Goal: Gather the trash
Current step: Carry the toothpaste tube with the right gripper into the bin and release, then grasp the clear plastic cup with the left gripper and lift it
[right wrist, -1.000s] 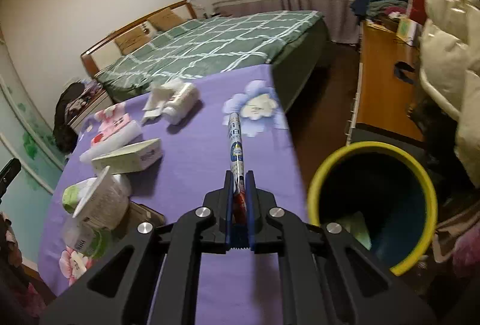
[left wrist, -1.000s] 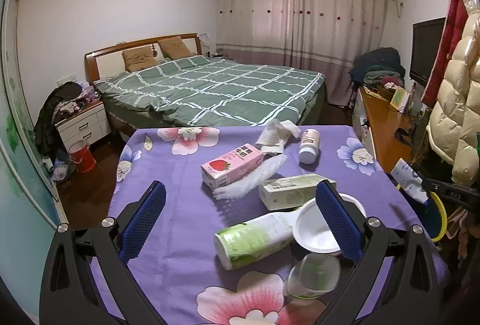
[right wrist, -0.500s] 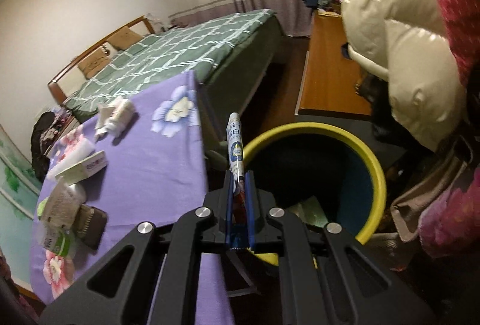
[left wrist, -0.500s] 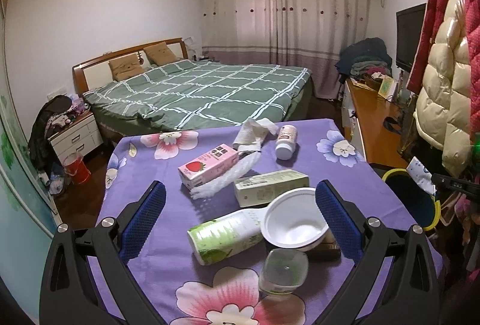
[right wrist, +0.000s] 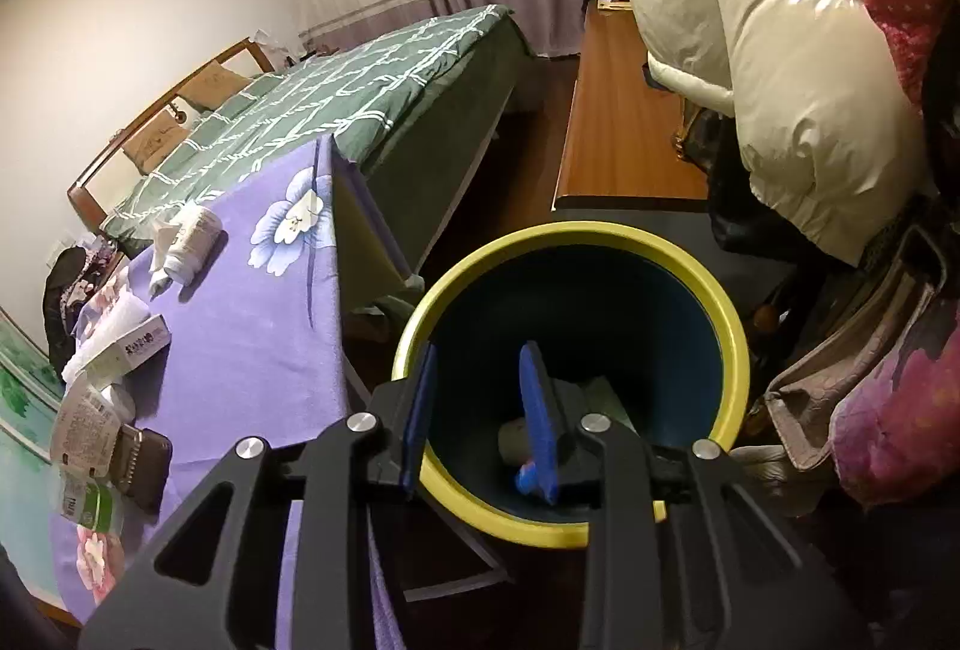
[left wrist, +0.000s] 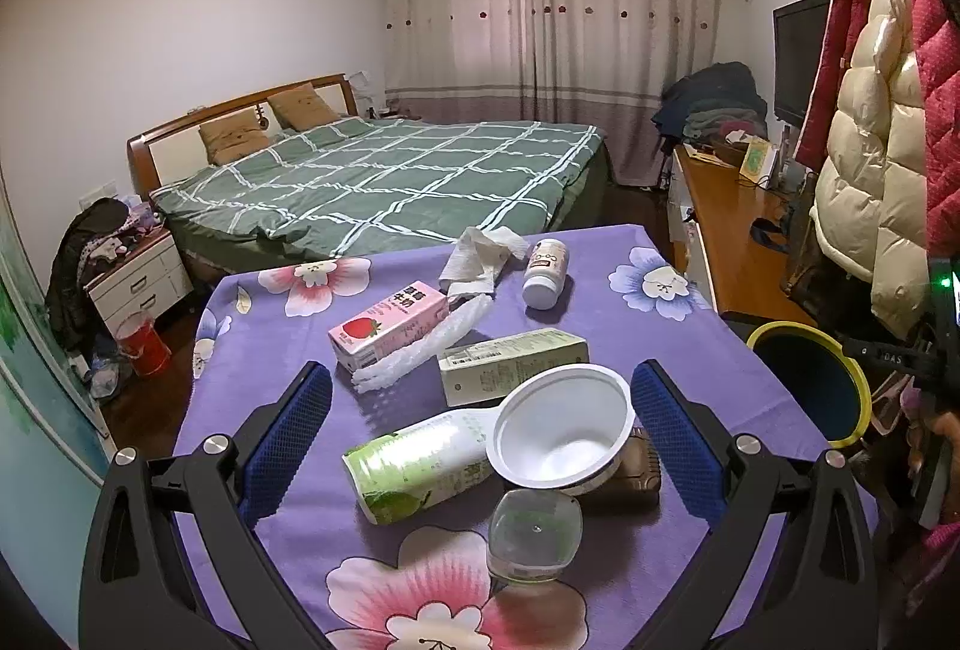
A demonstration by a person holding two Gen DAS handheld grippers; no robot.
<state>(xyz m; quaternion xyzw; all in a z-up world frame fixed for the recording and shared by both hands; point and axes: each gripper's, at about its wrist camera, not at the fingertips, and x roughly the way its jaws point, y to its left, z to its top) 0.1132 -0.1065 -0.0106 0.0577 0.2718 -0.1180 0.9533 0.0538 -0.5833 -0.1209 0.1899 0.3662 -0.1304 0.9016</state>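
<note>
My right gripper (right wrist: pixel 479 356) hangs over the yellow-rimmed bin (right wrist: pixel 600 236), its jaws opening with nothing between them. A white tube with a blue cap (right wrist: pixel 517 446) lies in the bin's bottom, partly hidden by a finger. My left gripper (left wrist: pixel 478 380) stands open above the purple floral tablecloth (left wrist: pixel 258 350), holding nothing. Between its fingers lie a white plastic bowl (left wrist: pixel 561 431), a green bottle (left wrist: pixel 414 464), a clear cup (left wrist: pixel 534 533) and a green-white carton (left wrist: pixel 513 362). Farther back are a pink milk carton (left wrist: pixel 390 326), crumpled tissue (left wrist: pixel 480 254) and a white jar (left wrist: pixel 545 266).
The bin (left wrist: pixel 852 368) stands on the floor off the table's right edge. A wooden desk (right wrist: pixel 618 128) and hanging padded coats (right wrist: pixel 780 80) crowd its right side. A green checked bed (left wrist: pixel 384 182) lies behind the table. A dark brown object (left wrist: pixel 636 476) sits under the bowl.
My right gripper swung from the table to above the bin, then parted its jaws and the tube dropped in. The left view shifted slightly; its gripper stayed open.
</note>
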